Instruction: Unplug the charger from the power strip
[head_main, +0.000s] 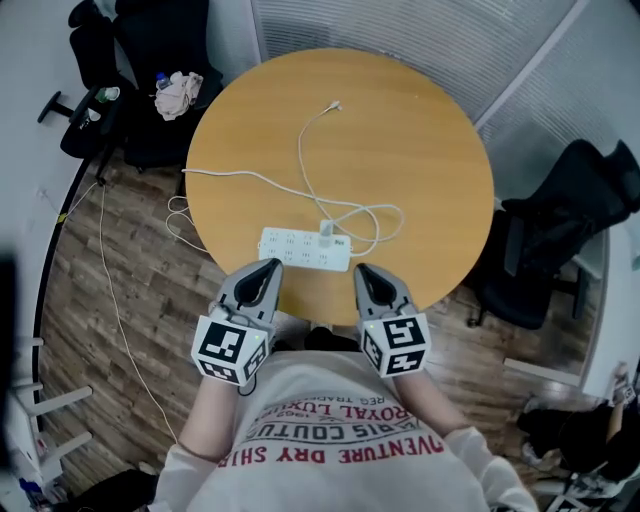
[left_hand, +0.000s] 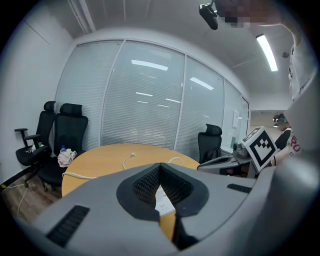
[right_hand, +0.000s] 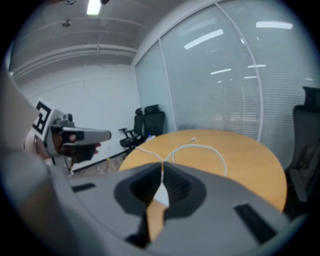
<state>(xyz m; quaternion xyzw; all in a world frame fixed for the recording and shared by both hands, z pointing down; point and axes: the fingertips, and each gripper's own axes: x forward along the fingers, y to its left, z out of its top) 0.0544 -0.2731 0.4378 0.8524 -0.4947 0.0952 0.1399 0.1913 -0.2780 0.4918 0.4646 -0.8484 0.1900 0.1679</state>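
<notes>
On round wooden counter (head_main: 420, 150), at its near edge: white power strip (head_main: 300, 249) lying flat, white charger (head_main: 327, 231) seated toward its right end, cable (head_main: 300, 150) looping away across counter. Just short of strip: left gripper (head_main: 271, 265), fingers closed on nothing; right gripper (head_main: 362, 269), fingers likewise closed, empty. Both clear of strip and charger.
</notes>
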